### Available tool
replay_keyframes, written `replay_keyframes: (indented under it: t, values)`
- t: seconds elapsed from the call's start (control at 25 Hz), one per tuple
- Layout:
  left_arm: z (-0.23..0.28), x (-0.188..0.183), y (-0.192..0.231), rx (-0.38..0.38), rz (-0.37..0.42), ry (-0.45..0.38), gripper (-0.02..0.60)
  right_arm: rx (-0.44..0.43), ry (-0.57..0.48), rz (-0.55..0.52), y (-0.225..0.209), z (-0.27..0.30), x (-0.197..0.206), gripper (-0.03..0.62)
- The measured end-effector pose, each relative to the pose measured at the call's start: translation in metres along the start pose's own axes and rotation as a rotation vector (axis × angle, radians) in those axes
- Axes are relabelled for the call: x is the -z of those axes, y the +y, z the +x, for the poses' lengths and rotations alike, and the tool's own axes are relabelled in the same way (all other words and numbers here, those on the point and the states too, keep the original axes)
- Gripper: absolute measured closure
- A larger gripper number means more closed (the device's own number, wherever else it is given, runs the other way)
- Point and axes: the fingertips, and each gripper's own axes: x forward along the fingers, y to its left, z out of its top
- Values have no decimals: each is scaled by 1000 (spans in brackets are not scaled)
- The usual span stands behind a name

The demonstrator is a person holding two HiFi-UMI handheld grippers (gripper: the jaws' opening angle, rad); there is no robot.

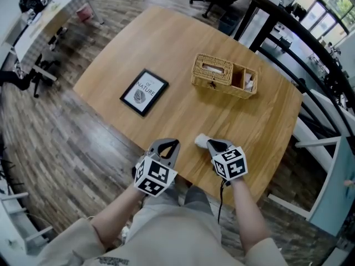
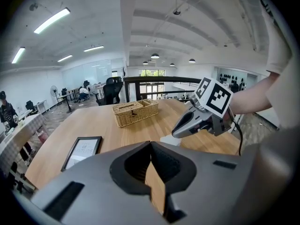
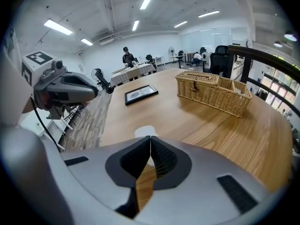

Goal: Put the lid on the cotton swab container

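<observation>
**Lining up on the white piece at the near edge**

Both grippers are hovering low over the table (image 1: 166, 54) at its 6 o'clock edge, and neither is carrying anything. The left gripper (image 1: 170, 145) is showing its jaws pressed together with only bare wood beyond them. The right gripper (image 1: 212, 143) is likewise closed tip to tip and empty.

A small white piece (image 1: 201, 141) is lying on the wood just beside the right gripper's tips, at 12 o'clock in the right gripper view. It is most likely the task's thing, but whether it is the lid or the container itself is too small to tell. No second part is showing clearly. The basket (image 1: 213, 71) at 1 o'clock is holding something in its right compartment that cannot be made out, and the frame (image 1: 144, 92) is lying at 10 o'clock.

The pickup seems not yet begun. To do it well, the right jaws should be opening before descending, wide enough to straddle the piece, then closing across its middle. A closed tip could be nudging it toward the table edge. The left gripper should be standing ready to steady the other part.
</observation>
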Motion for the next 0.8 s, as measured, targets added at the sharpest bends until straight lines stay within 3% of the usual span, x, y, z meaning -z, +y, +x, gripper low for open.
replay_keyframes:
  t: [0.24,0.64,0.8]
  values:
    - [-7,8,-2,-13,-5,14,558,50,-38,-20,3,5,6,566]
    - [-19,-5,-12,-40,-1,-2,558,39,77,-114,7,8,8,566]
    - [-31,-20,-17,-58,8,-31,558,38,62,-73,8,2,8,566]
